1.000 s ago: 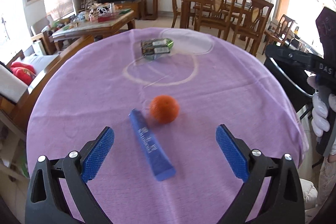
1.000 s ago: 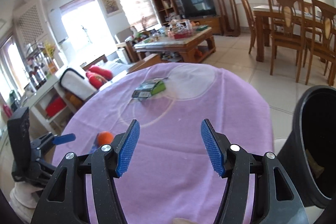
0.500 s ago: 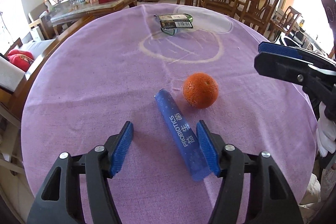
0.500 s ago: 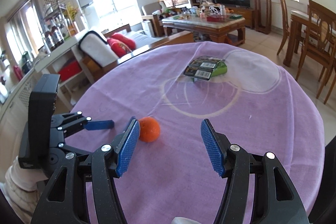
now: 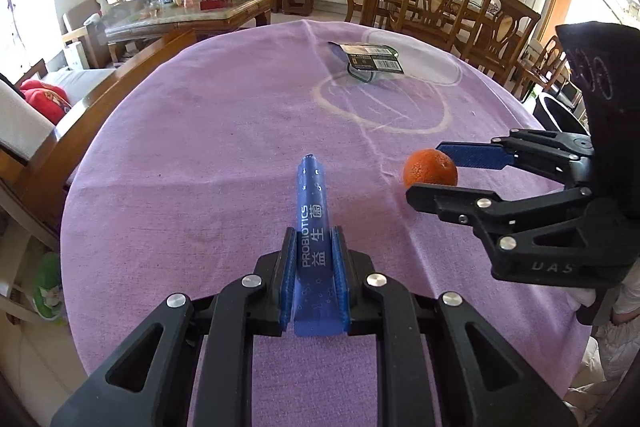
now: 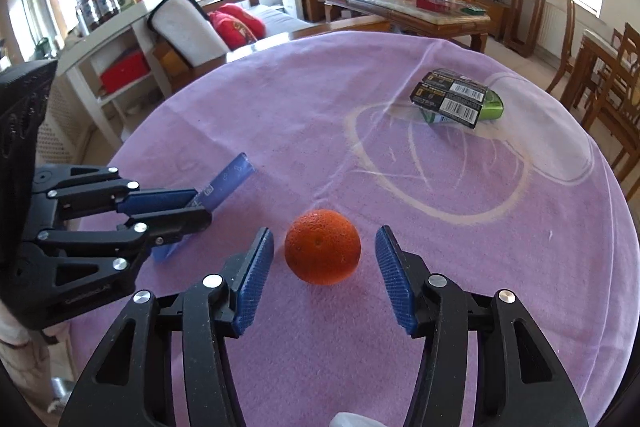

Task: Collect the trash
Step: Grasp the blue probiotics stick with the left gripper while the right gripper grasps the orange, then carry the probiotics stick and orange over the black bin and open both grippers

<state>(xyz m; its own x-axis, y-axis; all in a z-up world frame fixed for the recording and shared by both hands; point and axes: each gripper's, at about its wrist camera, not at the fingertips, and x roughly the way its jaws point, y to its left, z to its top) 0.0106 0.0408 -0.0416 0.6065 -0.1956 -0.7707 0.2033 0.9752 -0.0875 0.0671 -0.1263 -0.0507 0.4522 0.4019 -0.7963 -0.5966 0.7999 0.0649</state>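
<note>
Left gripper (image 5: 314, 269): jaws closed tight on the blue probiotics sachet (image 5: 312, 211), pinched near its rear half, the long front end sticking out past the pads over the purple tablecloth (image 5: 200, 147). Whether the sachet has left the cloth I cannot tell; in the right wrist view its rear end looks to be touching or just above the fabric. Right gripper (image 6: 324, 279): jaws wide, one pad on each side of the orange (image 6: 322, 253), neither pad touching it; the fruit sits on the cloth between them. Third item, a dark packet with barcodes lying over something green (image 6: 456, 99), rests well apart at the far side of the table, beside the chalky ring mark. A black bin (image 5: 560, 111) shows just past the table edge on my right. Risks, as I judge them: the sachet is thin and slick, and gripped off-centre, so a fast swing could let it pivot or slide out of the pads. The orange is round and free to roll; if one pad meets it before the other, it will be nudged away, possibly toward the table edge. My two grippers sit close together here, so crossing the left toward the bin while the right closes could knock them together.
</note>
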